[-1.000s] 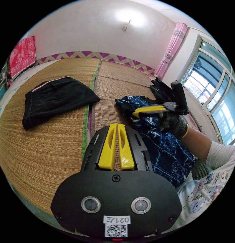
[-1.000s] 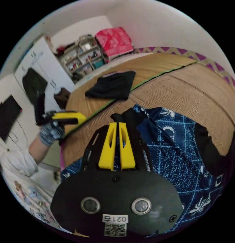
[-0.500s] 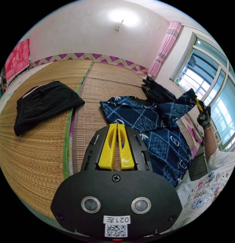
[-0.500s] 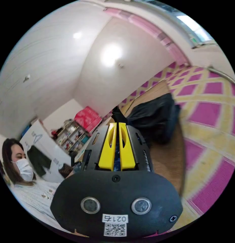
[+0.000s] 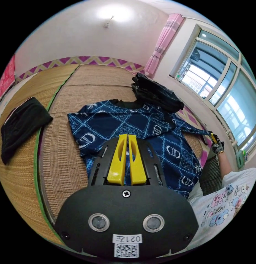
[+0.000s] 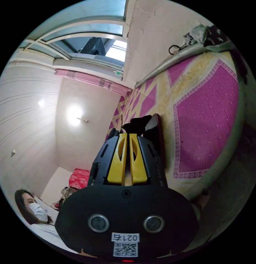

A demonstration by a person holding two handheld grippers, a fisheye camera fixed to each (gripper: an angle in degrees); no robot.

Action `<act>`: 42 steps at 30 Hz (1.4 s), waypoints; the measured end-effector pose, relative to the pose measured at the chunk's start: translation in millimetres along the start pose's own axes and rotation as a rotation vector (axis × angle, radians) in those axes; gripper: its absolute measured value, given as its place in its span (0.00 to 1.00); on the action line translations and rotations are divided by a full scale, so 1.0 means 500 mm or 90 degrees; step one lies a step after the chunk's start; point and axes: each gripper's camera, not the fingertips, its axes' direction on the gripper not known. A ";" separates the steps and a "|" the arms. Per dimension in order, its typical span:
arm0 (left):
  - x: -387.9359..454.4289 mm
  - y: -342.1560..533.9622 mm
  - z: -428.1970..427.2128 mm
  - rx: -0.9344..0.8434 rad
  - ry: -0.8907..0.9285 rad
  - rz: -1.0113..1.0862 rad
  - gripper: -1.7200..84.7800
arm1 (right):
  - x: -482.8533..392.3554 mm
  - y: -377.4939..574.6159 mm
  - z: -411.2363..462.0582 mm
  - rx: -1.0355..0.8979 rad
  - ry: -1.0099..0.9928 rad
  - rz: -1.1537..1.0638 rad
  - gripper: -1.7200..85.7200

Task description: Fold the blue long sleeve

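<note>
Woven straw mat (image 5: 62, 143) takes most of the left gripper view, blue long sleeve (image 5: 150, 129) spread mid-frame. Black folded clothes (image 5: 20, 123) far left. Right gripper (image 5: 214, 137), mid-right, pinches the sleeve cuff; left gripper (image 5: 127, 137) jaws closed, maybe on the shirt, can't tell.

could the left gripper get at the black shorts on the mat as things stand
Probably yes. The left gripper hangs over the blue shirt, and only bare mat lies between it and the black shorts, though its jaws are closed.
</note>
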 end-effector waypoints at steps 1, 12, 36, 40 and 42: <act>0.024 -0.008 0.014 -0.004 0.009 0.015 0.01 | 0.010 0.008 -0.008 0.000 -0.006 0.006 0.02; 0.253 -0.080 0.149 -0.072 0.059 0.188 0.06 | 0.012 0.097 -0.080 0.041 0.164 0.020 0.10; 0.144 -0.055 -0.090 0.156 0.095 0.195 0.01 | -0.240 0.281 0.330 -0.320 0.327 -0.502 0.09; -0.076 0.035 -0.418 0.274 -0.010 0.150 0.01 | -0.236 0.277 0.336 -0.326 0.337 -0.485 0.08; -0.182 0.099 -0.547 0.308 -0.080 0.101 0.01 | -0.236 0.276 0.335 -0.324 0.339 -0.479 0.08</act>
